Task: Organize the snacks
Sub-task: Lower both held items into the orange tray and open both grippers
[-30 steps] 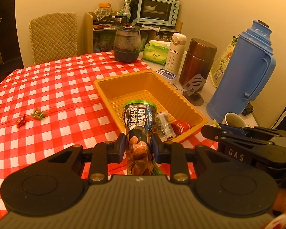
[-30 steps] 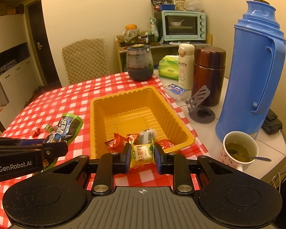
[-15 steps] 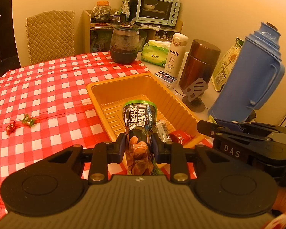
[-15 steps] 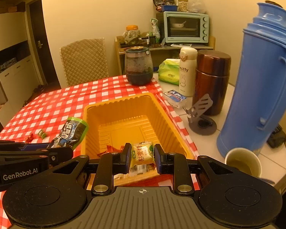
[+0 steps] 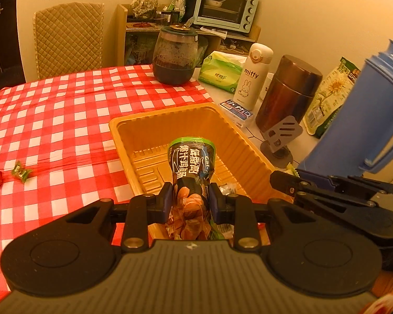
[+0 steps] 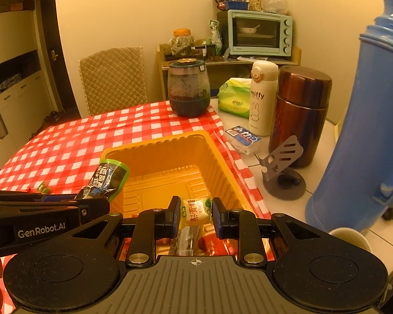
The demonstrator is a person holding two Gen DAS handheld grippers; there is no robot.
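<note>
Red-and-white checked cloth (image 5: pixel 65 120) covers the tabletop; bare white surface at its right edge carries a blue thermos (image 6: pixel 366 130), brown flask (image 5: pixel 288 91) and tissue pack (image 5: pixel 220 70). A toaster oven (image 6: pixel 259 32) sits on the corner shelf. Left gripper (image 5: pixel 191 200) jaws clamp a dark snack pouch (image 5: pixel 191 167) above the orange tray (image 5: pixel 149 128). Right gripper (image 6: pixel 194 213) jaws pinch a small yellow packet (image 6: pixel 195 210) over the tray's near end. Two candies (image 5: pixel 10 175) lie loose on the cloth.

You see a red-and-white checked tablecloth (image 5: pixel 65 120), orange tray (image 5: pixel 249 154), dark green-topped snack bag (image 5: pixel 192 167), yellow wrapped snack (image 6: pixel 195 212), blue thermos (image 6: pixel 364 136), brown flask (image 6: pixel 301 112).
</note>
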